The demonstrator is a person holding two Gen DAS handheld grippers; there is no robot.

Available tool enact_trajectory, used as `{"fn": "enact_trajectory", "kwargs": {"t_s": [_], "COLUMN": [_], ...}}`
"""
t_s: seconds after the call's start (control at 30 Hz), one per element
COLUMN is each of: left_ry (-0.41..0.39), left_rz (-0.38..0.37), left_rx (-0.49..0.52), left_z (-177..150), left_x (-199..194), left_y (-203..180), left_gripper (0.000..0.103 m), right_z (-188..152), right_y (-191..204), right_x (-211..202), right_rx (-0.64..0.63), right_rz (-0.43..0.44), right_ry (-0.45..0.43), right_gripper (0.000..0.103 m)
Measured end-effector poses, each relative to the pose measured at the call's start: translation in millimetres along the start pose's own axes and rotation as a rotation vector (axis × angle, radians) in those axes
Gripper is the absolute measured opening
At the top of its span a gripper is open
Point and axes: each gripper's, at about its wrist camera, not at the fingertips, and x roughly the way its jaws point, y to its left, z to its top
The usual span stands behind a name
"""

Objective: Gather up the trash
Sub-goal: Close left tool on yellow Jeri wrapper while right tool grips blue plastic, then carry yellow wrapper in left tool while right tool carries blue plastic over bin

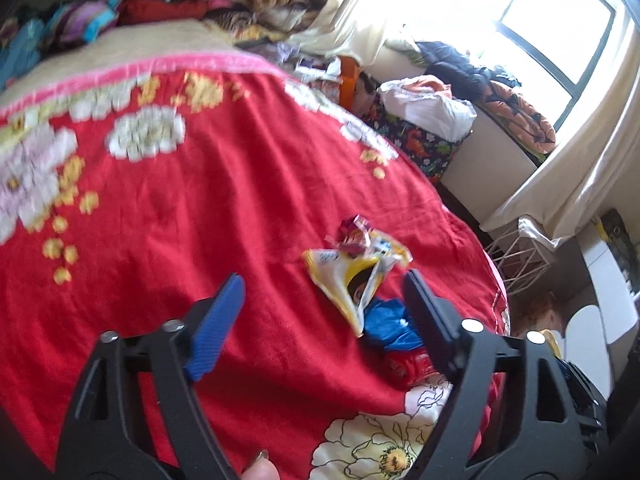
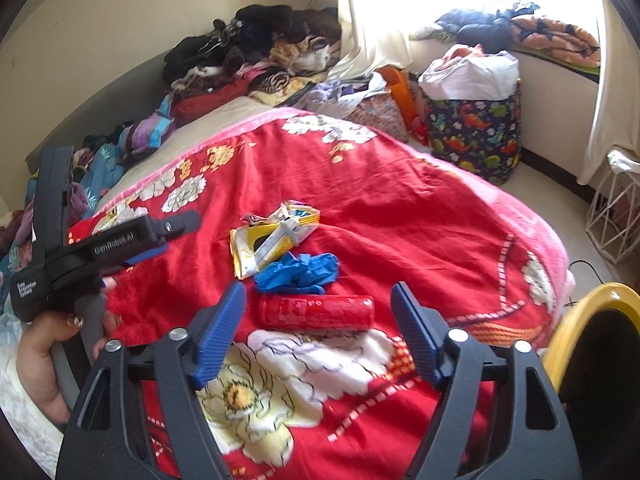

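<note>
So it's a bedroom, and the work surface is a bed under a red blanket (image 2: 400,216) with big white and yellow flowers printed on it. Going left to right in the right wrist view: a heap of clothes (image 2: 256,52) piled at the far end against the wall, then a dinosaur-print fabric bin (image 2: 476,136) stuffed with laundry on the floor, a bright window with cream curtains, a white wire basket (image 2: 612,216), and a yellow-rimmed bin (image 2: 576,316) at the near right edge.

Trash on the blanket, three bits clustered together: one crumpled yellow wrapper (image 2: 272,240), one scrunched blue glove (image 2: 296,274) just below it, one red can (image 2: 316,312) lying on its side nearest the camera.

Left gripper (image 1: 320,292) has its jaws apart, hovering near the wrapper, nothing between them. Right gripper (image 2: 318,300) is also spread wide, its fingers either side of the can, not pressing on it.
</note>
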Motion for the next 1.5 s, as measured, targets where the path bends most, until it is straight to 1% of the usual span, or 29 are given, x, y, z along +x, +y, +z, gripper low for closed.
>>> {"fn": "enact_trajectory", "kwargs": {"t_s": [0.03,0.07,0.1,0.13,0.2,0.27,0.3,0.43,0.47,0.5,0.53,0.57,0.6,0.67,0.77,0.83,0.87,0.9,0.93,0.97,1.17,1.27,1.3,1.37,1.5], "left_ry": [0.012,0.026,0.041,0.052,0.08,0.1,0.109,0.131,0.135,0.139,0.143,0.146,0.148,0.152,0.155,0.152,0.15,0.151,0.153,0.153,0.129,0.116,0.112,0.114,0.112], "left_rz": [-0.007,-0.016,-0.024,-0.031,-0.056,-0.071,-0.081,-0.111,-0.12,-0.129,-0.138,-0.143,-0.147,-0.154,-0.153,-0.153,-0.144,-0.139,-0.131,-0.127,-0.144,-0.148,-0.15,-0.169,-0.182], "left_rx": [-0.011,-0.025,-0.037,-0.045,-0.066,-0.083,-0.092,-0.107,-0.111,-0.119,-0.127,-0.132,-0.136,-0.141,-0.154,-0.162,-0.163,-0.162,-0.16,-0.157,-0.142,-0.133,-0.125,-0.116,-0.056], "left_z": [-1,-3,-4,-5,-8,-10,-12,-13,-13,-13,-13,-12,-12,-12,-11,-11,-11,-9,-9,-9,-6,-6,-6,-7,-10], "left_x": [3,7,11,15,23,29,32,40,42,44,46,49,50,55,62,62,63,63,62,60,42,30,27,21,12], "left_y": [2,5,8,9,11,12,13,12,11,11,11,11,10,8,7,7,6,6,6,5,0,-3,-5,-9,-28], "left_gripper": [0.064,0.06,0.055,0.053,0.045,0.042,0.042,0.042,0.042,0.042,0.042,0.042,0.042,0.042,0.042,0.039,0.031,0.017,0.011,0.008,0.005,0.005,0.004,0.004,0.004], "right_z": [2,5,7,10,12,14,14,13,13,12,11,10,11,11,13,16,17,19,20,21,22,20,19,17,12], "right_y": [0,1,2,2,2,2,2,-1,-2,-3,-5,-7,-7,-9,-7,-8,-8,-8,-8,-8,-14,-17,-19,-21,-24], "right_x": [6,11,16,24,33,46,52,71,74,76,79,80,81,76,65,56,52,50,46,42,16,3,-1,-7,-21], "right_rx": [0.007,0.011,0.014,0.022,0.037,0.04,0.046,0.059,0.064,0.069,0.08,0.092,0.097,0.094,0.083,0.077,0.075,0.074,0.069,0.065,0.087,0.103,0.111,0.123,0.139], "right_rz": [0.01,0.015,0.023,0.041,0.061,0.072,0.08,0.085,0.095,0.106,0.122,0.132,0.132,0.129,0.137,0.143,0.147,0.147,0.142,0.136,0.128,0.125,0.123,0.125,0.124], "right_ry": [0.01,0.016,0.022,0.034,0.055,0.085,0.102,0.146,0.153,0.159,0.165,0.168,0.165,0.149,0.109,0.083,0.073,0.069,0.063,0.055,-0.003,-0.02,-0.026,-0.029,-0.05], "right_gripper": [0.067,0.066,0.063,0.06,0.051,0.046,0.042,0.034,0.028,0.02,0.016,0.009,0.007,0.005,0.005,0.005,0.005,0.005,0.005,0.005,0.005,0.005,0.005,0.005,0.005]}}
